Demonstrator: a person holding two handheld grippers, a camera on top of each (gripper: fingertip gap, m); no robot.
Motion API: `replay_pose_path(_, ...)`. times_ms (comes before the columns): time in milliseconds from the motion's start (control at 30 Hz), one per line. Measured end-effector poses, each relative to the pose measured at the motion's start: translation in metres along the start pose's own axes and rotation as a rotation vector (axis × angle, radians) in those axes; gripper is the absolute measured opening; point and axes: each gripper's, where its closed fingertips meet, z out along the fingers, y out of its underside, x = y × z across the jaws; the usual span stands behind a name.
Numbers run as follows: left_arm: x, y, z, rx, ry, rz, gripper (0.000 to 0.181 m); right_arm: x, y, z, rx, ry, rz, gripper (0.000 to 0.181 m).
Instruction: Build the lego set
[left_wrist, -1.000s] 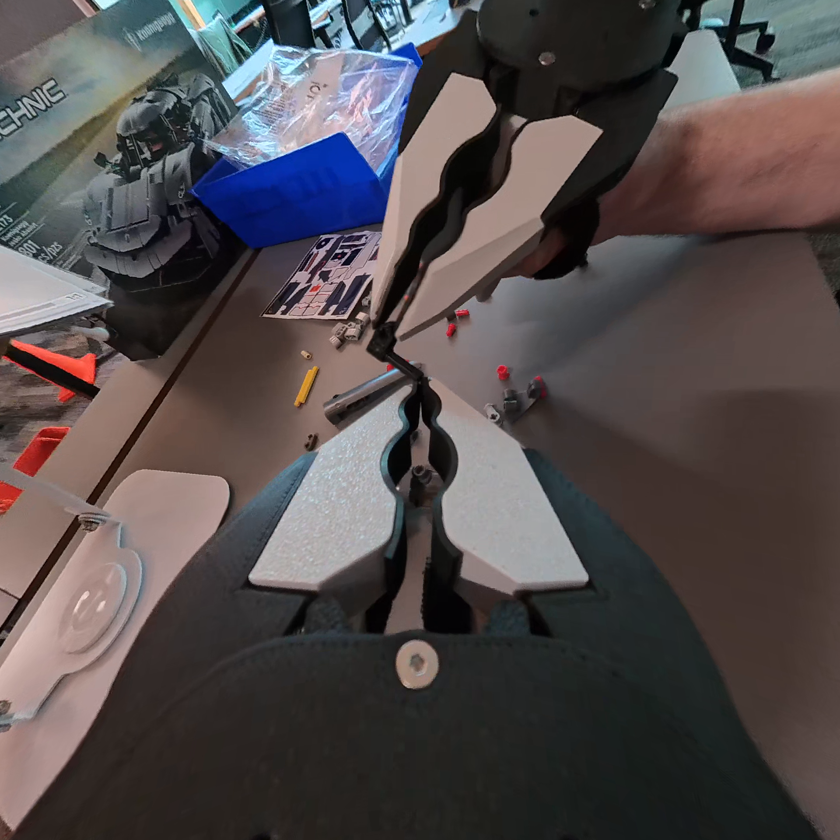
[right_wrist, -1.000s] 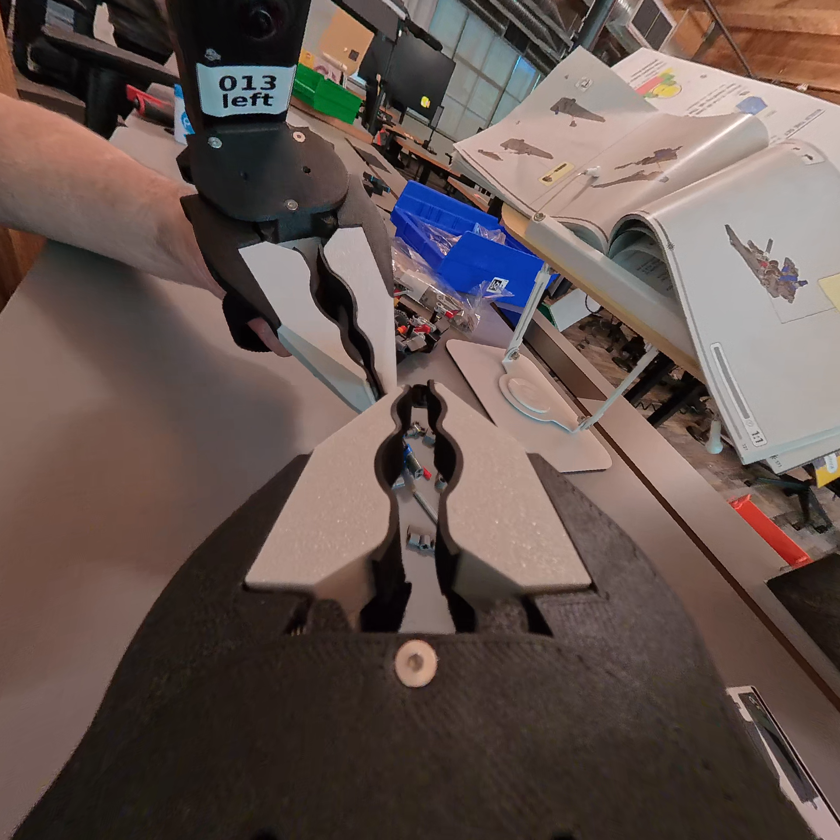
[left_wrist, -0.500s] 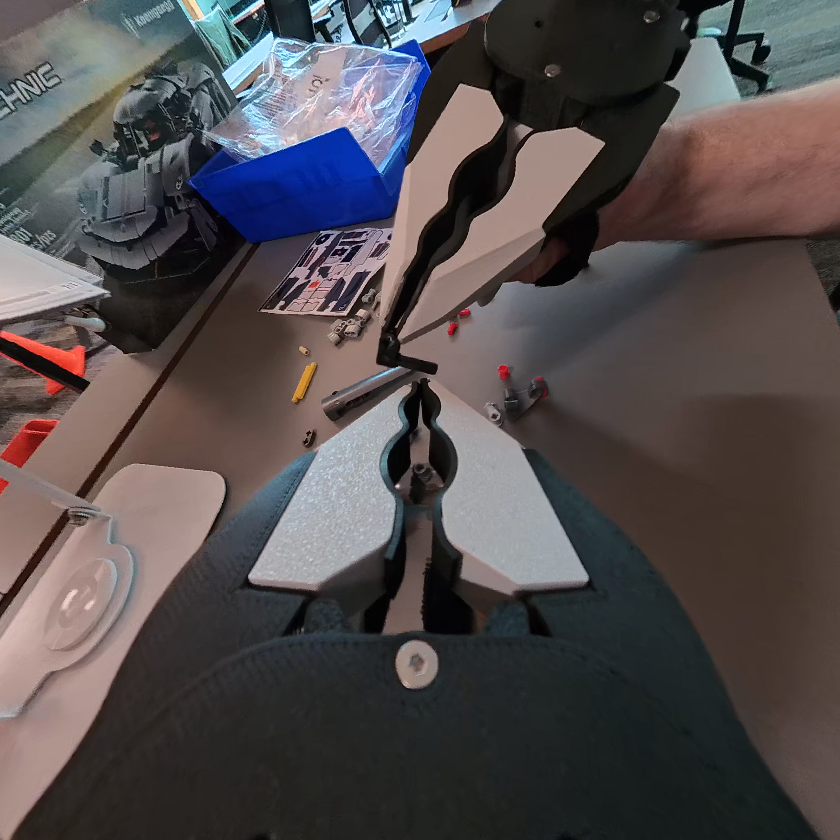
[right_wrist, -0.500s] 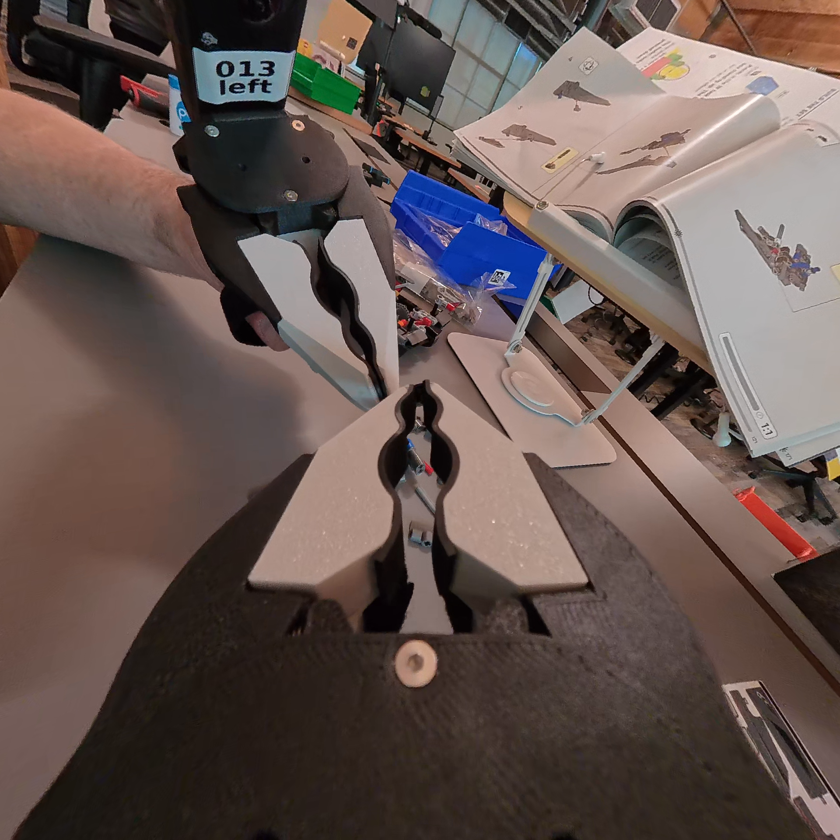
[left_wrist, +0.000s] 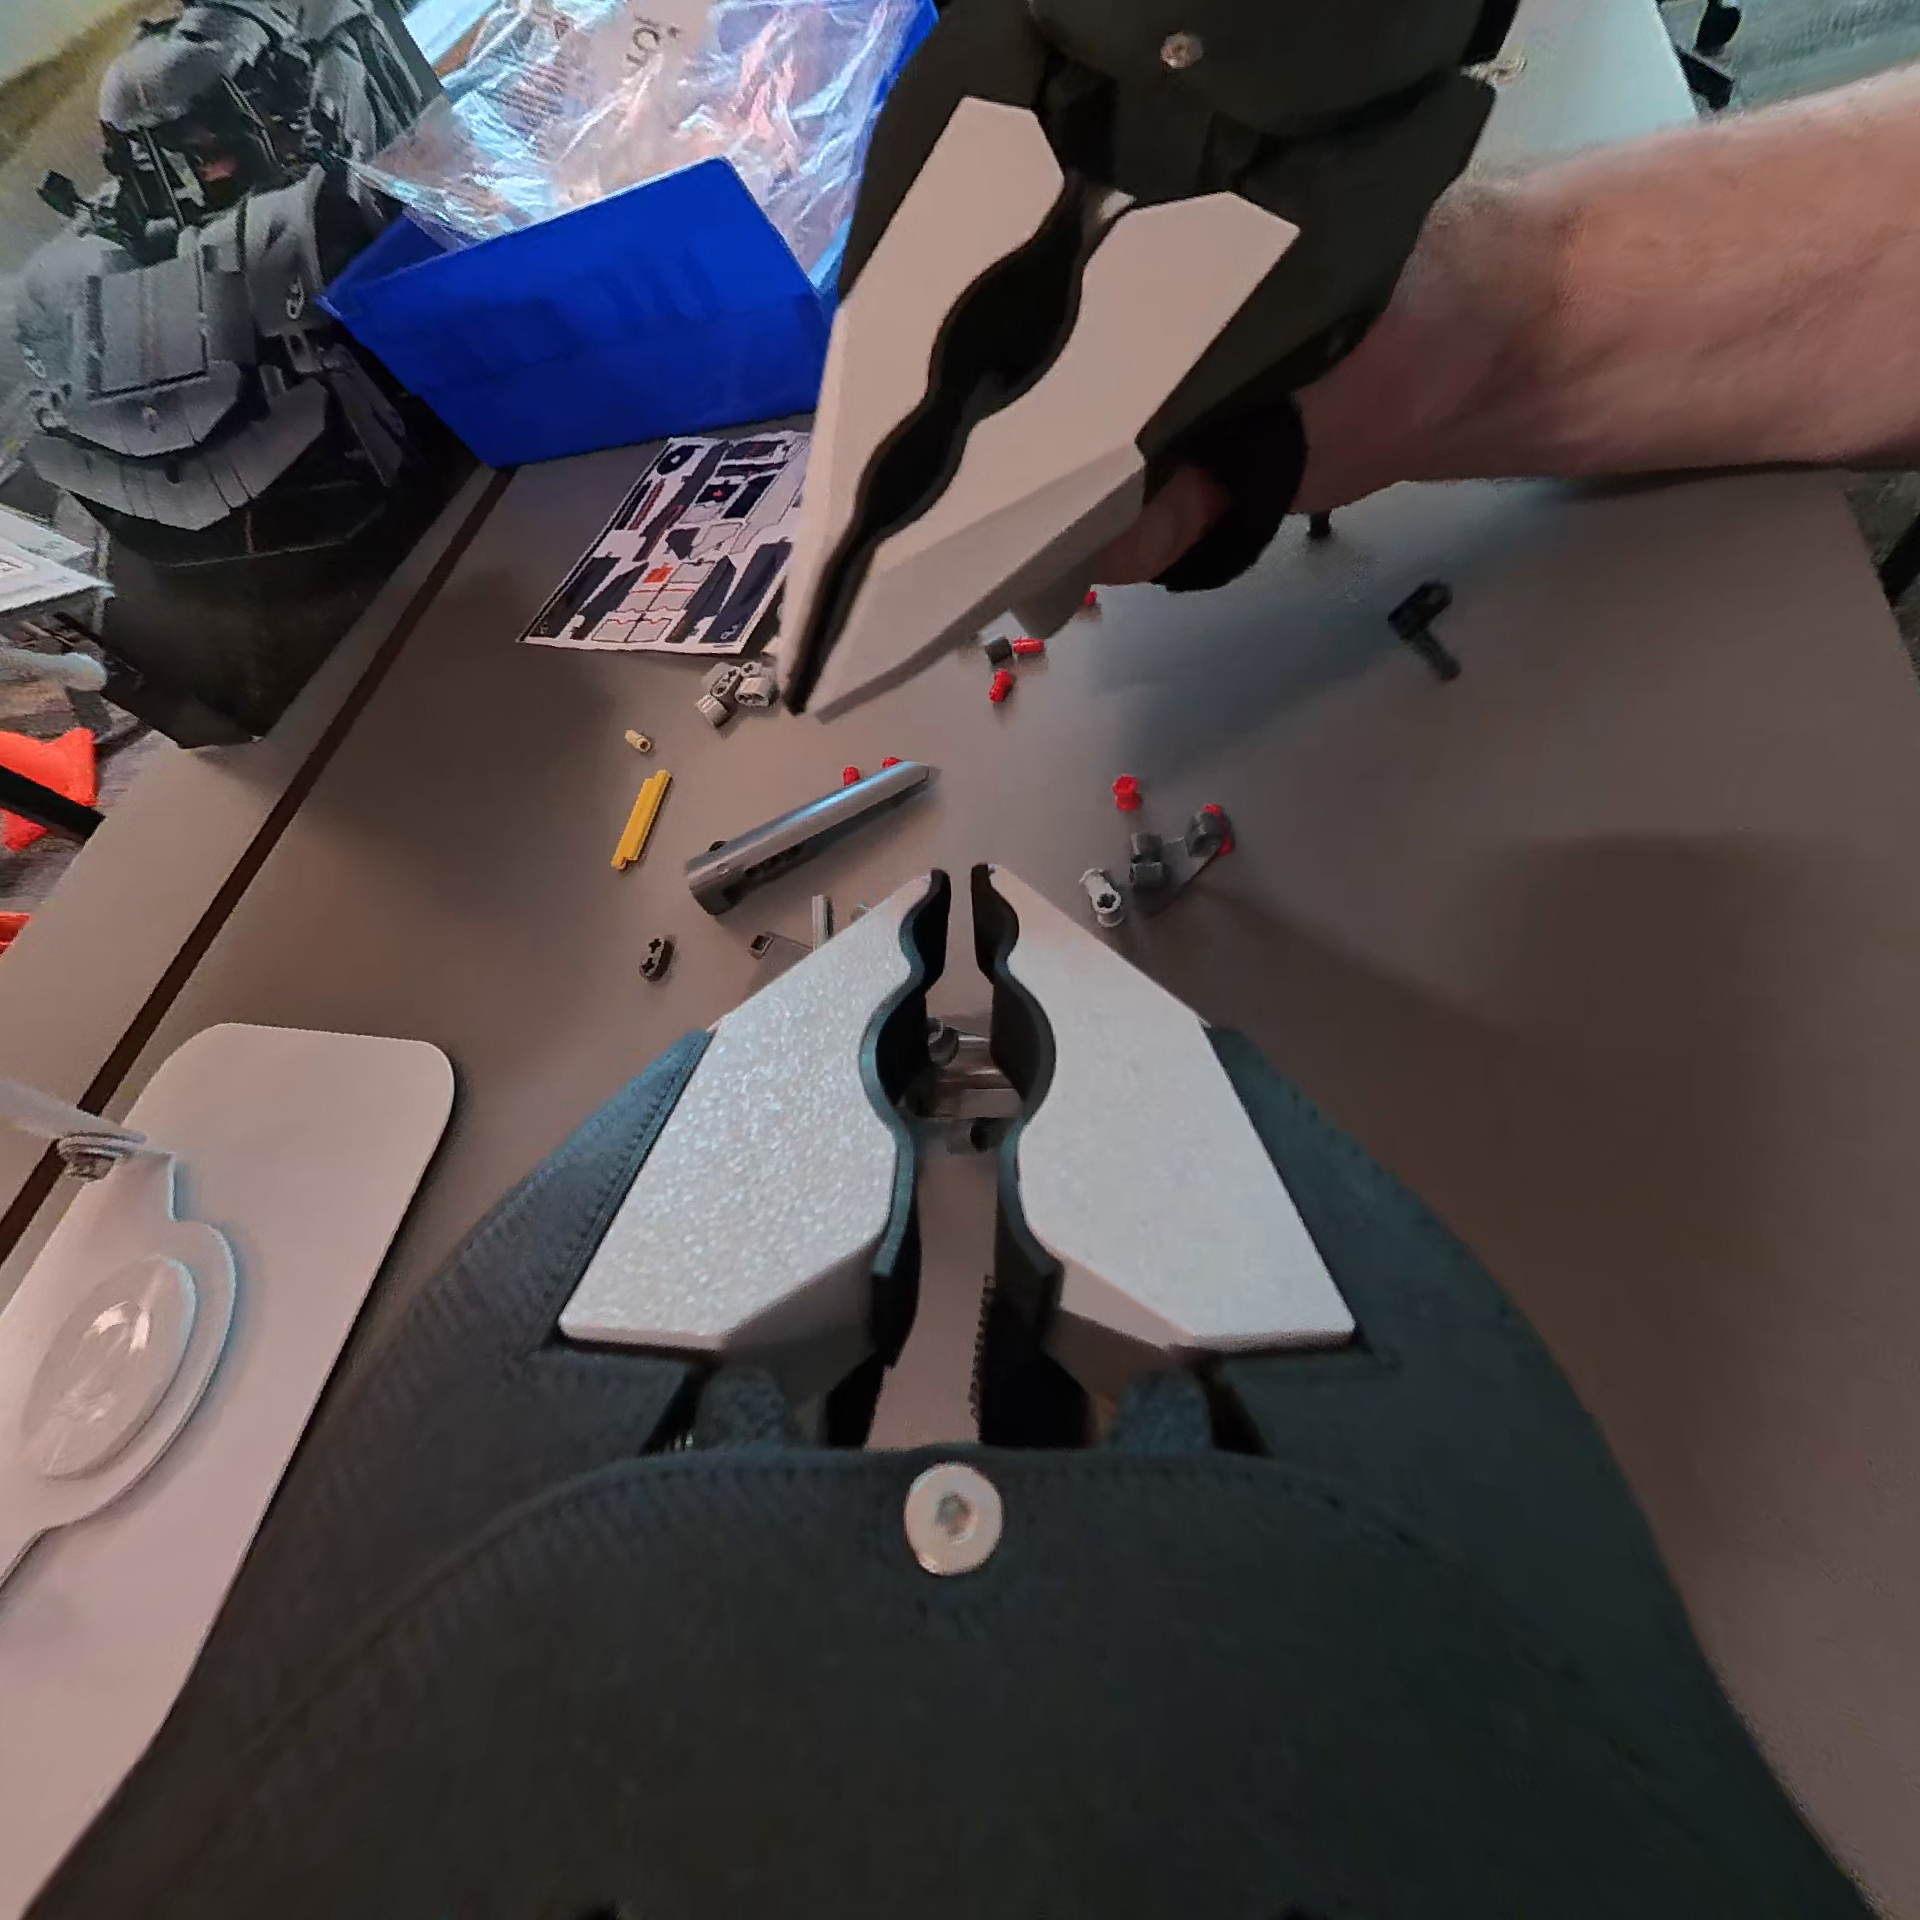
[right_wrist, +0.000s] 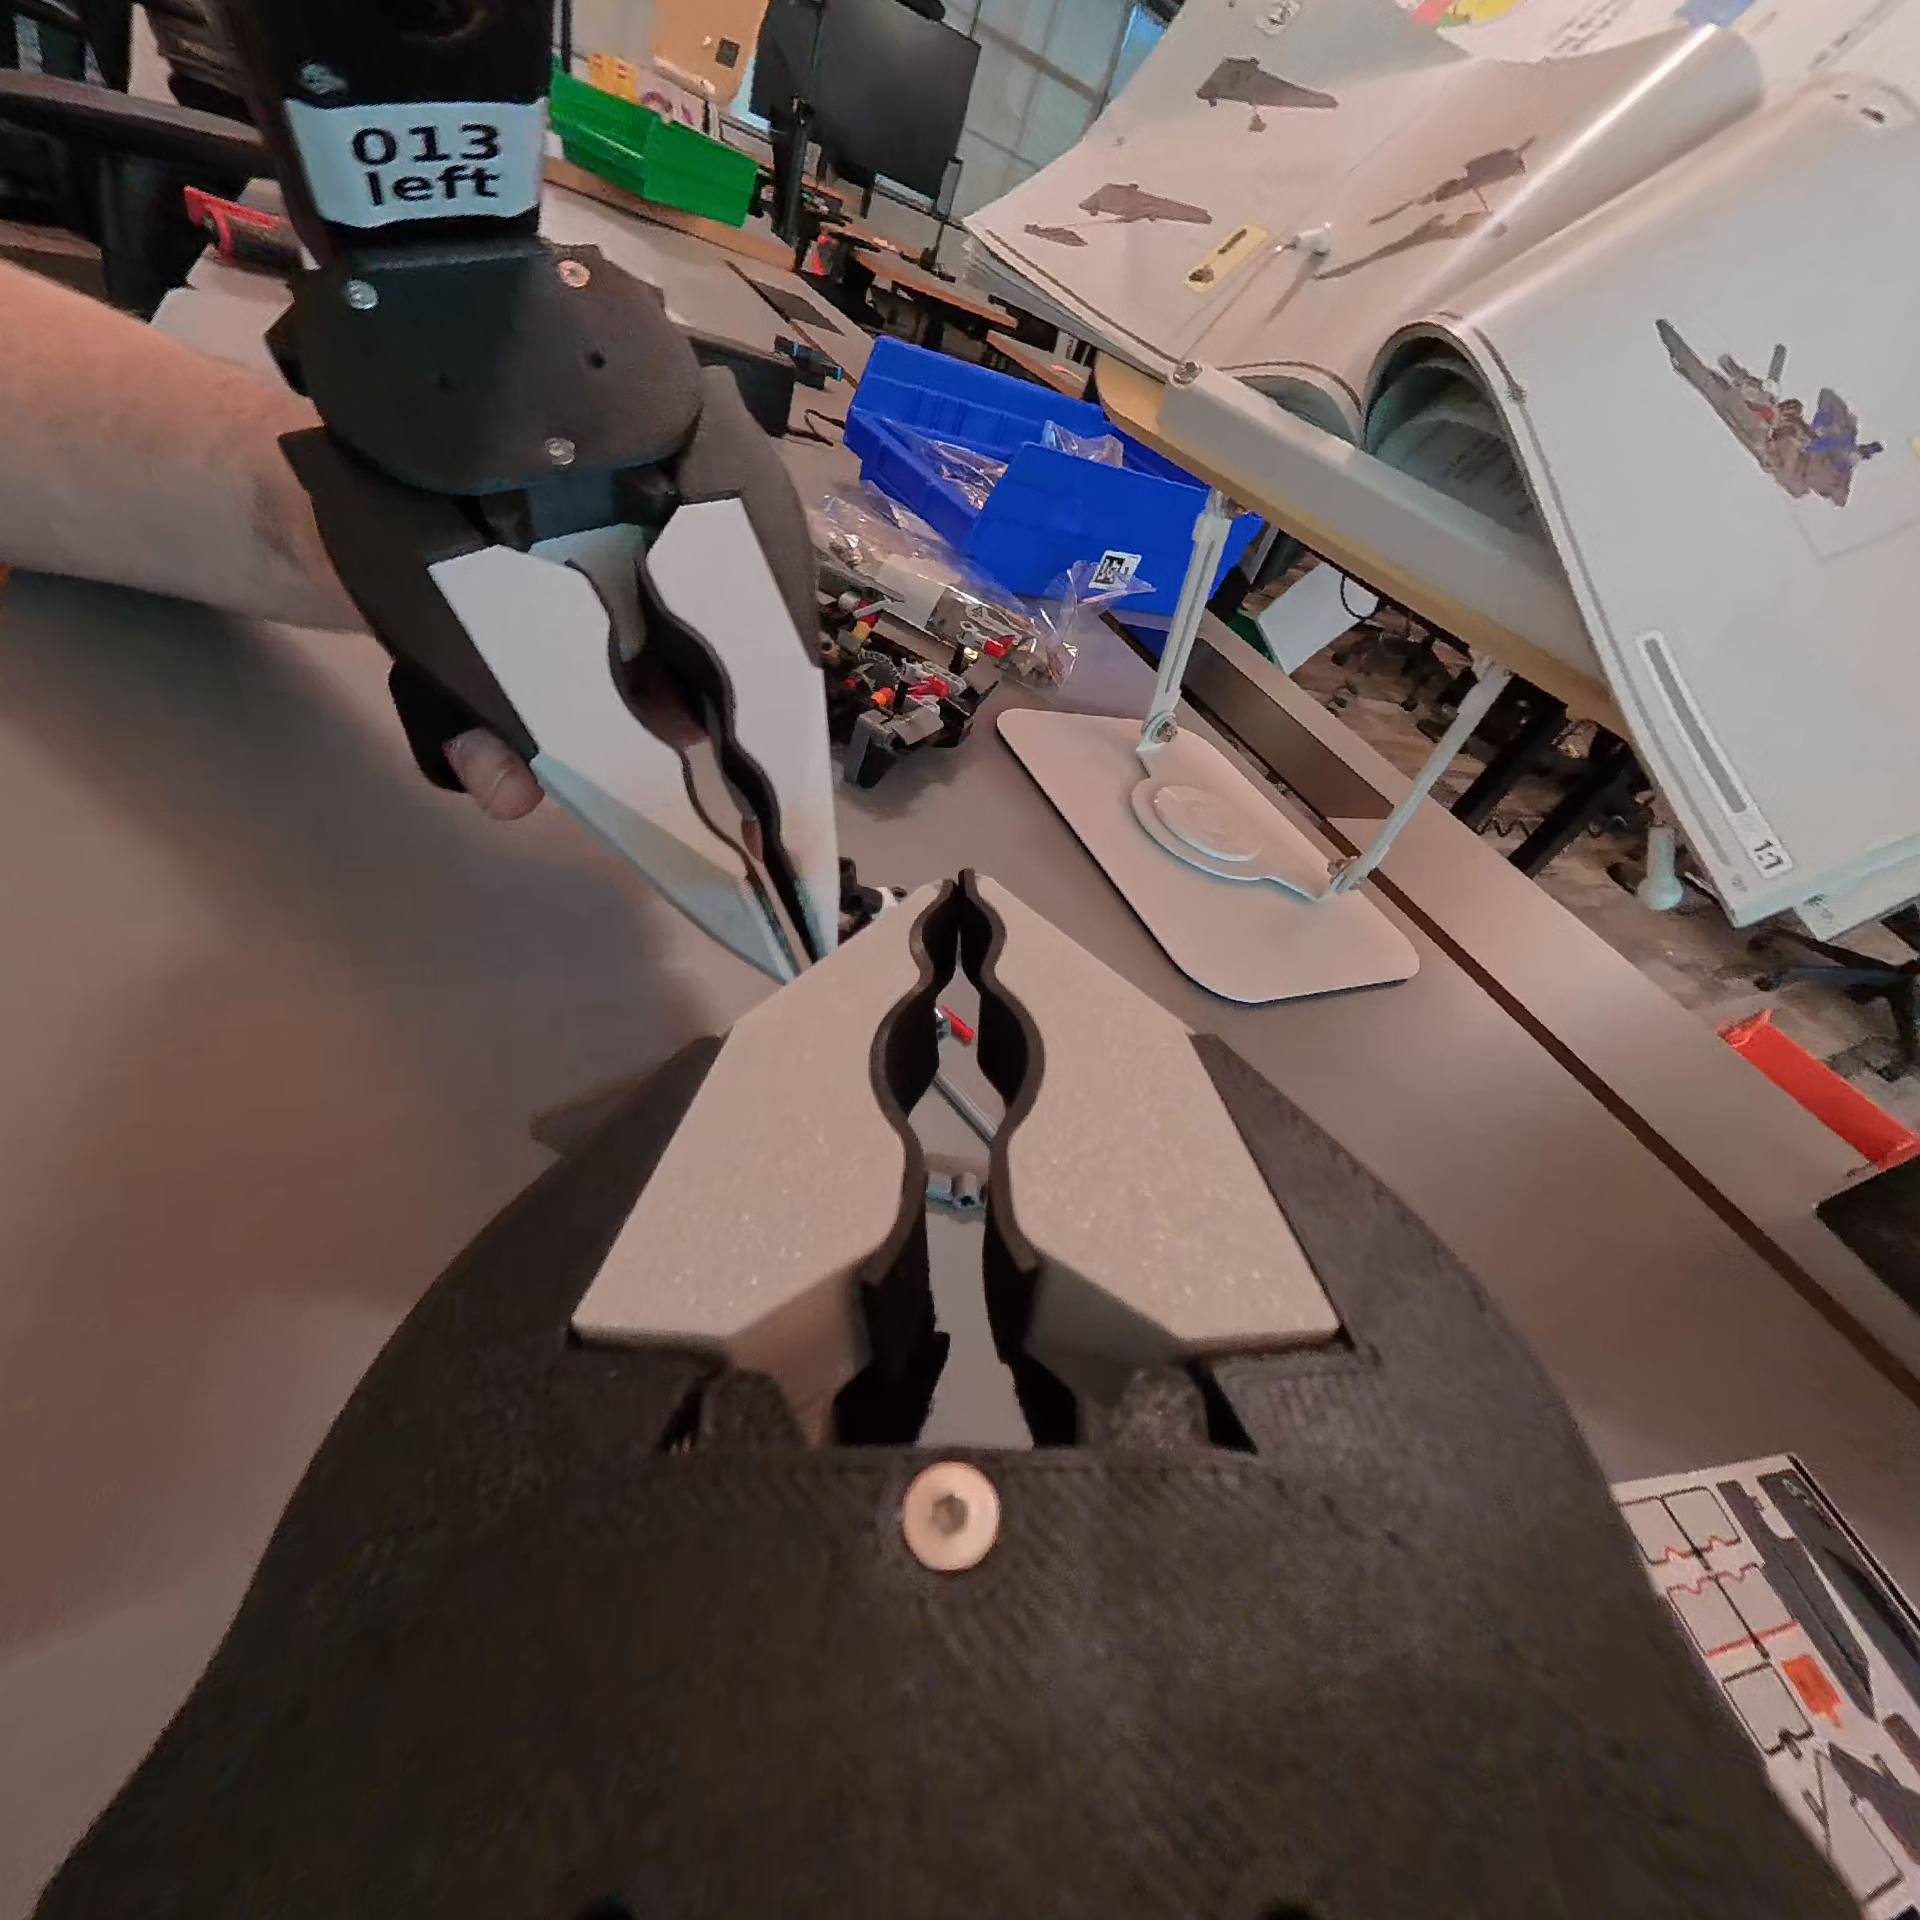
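1. The loose lego pieces (left_wrist: 1164, 868) lie scattered on the grey surface (left_wrist: 1507, 1039), with a grey tube piece (left_wrist: 805, 831) and a yellow axle (left_wrist: 641, 819) among them.
2. My left tool (left_wrist: 961, 883) hovers just above them, tips slightly apart and empty.
3. My right tool (right_wrist: 958, 883) has its tips together, gripping nothing.
4. Farther off sit a sticker sheet (left_wrist: 675, 556), a blue bin (left_wrist: 613, 332) and an open instruction book (right_wrist: 1621, 343).

The grey surface (left_wrist: 1455, 1039) carries loose pieces: a grey tube (left_wrist: 805, 836), a yellow axle (left_wrist: 640, 819) left of it, red pins (left_wrist: 1125, 792) and small grey connectors (left_wrist: 1169, 862). A sticker sheet (left_wrist: 675, 561) lies before a blue bin (left_wrist: 582, 312). A white stand base (right_wrist: 1205, 842) sits near the edge.
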Motion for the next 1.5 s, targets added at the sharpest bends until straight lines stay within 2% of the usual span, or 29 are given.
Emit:
replay_pose_path(267, -0.02, 0.011, -0.013, -0.11, -0.101, 0.136, 0.007, 0.008, 0.004, -0.002, -0.013, 0.016, 0.043, 0.0)
replay_pose_path(333, -0.028, 0.024, -0.021, -0.202, -0.113, 0.171, 0.019, 0.0, 0.006, -0.001, -0.026, -0.029, 0.033, 0.002)
replay_pose_path(400, -0.043, 0.028, -0.03, -0.217, -0.166, 0.198, 0.021, -0.012, 0.012, 0.003, -0.068, -0.092, 0.018, 0.008)
replay_pose_path(467, -0.047, 0.037, -0.035, -0.239, -0.142, 0.151, 0.032, -0.029, 0.016, 0.006, -0.093, -0.165, -0.021, 0.009)
replay_pose_path(533, -0.048, 0.049, -0.034, -0.263, -0.119, 0.135, 0.037, -0.044, 0.025, 0.01, -0.146, -0.234, -0.037, 0.014)
replay_pose_path(700, -0.043, 0.076, -0.023, -0.353, -0.08, 0.201, 0.043, -0.064, 0.049, 0.018, -0.275, -0.281, -0.16, 0.014)
replay_pose_path(900, -0.033, 0.086, -0.004, -0.388, -0.064, 0.253, 0.04, -0.077, 0.069, 0.021, -0.377, -0.331, -0.216, 0.008)
replay_pose_path(1033, -0.036, 0.082, 0.006, -0.35, -0.107, 0.27, 0.02, -0.081, 0.078, 0.021, -0.422, -0.343, -0.235, 0.004)
replay_pose_path(1067, -0.036, 0.081, 0.007, -0.342, -0.106, 0.275, 0.02, -0.08, 0.078, 0.021, -0.424, -0.341, -0.233, 0.004)
replay_pose_path(1167, -0.035, 0.08, 0.008, -0.338, -0.1, 0.263, 0.019, -0.075, 0.07, 0.021, -0.392, -0.311, -0.231, 0.006)
replay_pose_path(1300, -0.041, 0.073, 0.007, -0.357, -0.169, 0.279, 0.019, -0.066, 0.059, 0.022, -0.344, -0.245, -0.267, 0.011)
replay_pose_path(1500, -0.04, 0.072, 0.006, -0.399, -0.19, 0.231, 0.019, -0.063, 0.069, 0.027, -0.398, -0.199, -0.334, 0.022)
